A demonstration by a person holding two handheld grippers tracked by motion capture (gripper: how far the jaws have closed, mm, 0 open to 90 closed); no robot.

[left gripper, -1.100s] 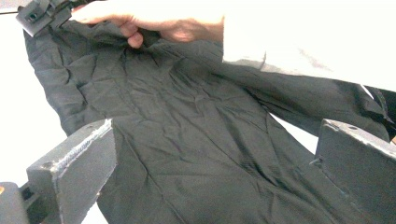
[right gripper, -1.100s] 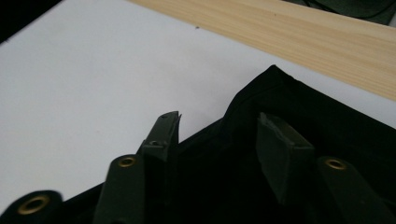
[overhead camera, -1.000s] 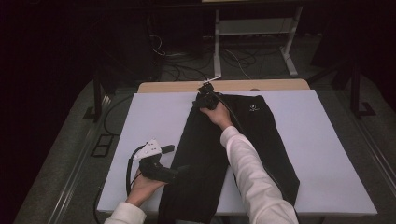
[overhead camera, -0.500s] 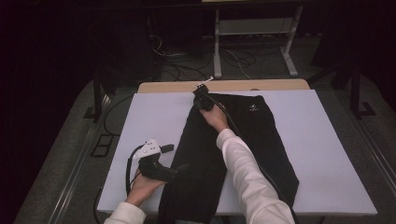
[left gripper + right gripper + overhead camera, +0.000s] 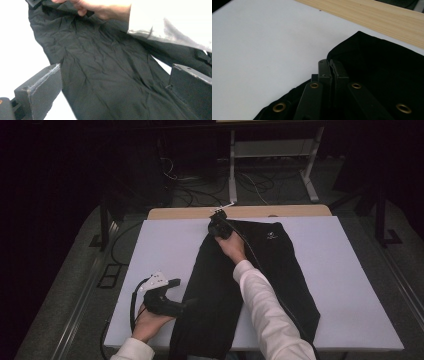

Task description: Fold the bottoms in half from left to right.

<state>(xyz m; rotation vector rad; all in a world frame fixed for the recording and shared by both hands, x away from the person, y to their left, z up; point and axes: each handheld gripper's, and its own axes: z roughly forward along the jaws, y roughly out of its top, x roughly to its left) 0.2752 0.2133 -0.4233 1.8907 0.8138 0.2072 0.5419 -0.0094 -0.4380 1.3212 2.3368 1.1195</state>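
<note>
Both grippers are working black trousers [image 5: 235,285] on the table [image 5: 165,245]: right gripper [image 5: 331,65] jaws have just been closing, now clamping the waistband corner; left gripper [image 5: 110,82] jaws are standing apart.

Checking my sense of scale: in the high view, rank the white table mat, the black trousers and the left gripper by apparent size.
1. white table mat, largest.
2. black trousers, covering the mat's middle strip.
3. left gripper, clearly smallest, even though it sits nearer the camera.

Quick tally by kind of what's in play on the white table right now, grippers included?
Black fabric trousers: 1
Black handheld two-jaw grippers: 2, the left gripper open beside the trousers and the right gripper shut on the trousers' far edge
White table cover: 1
Total: 4
</note>
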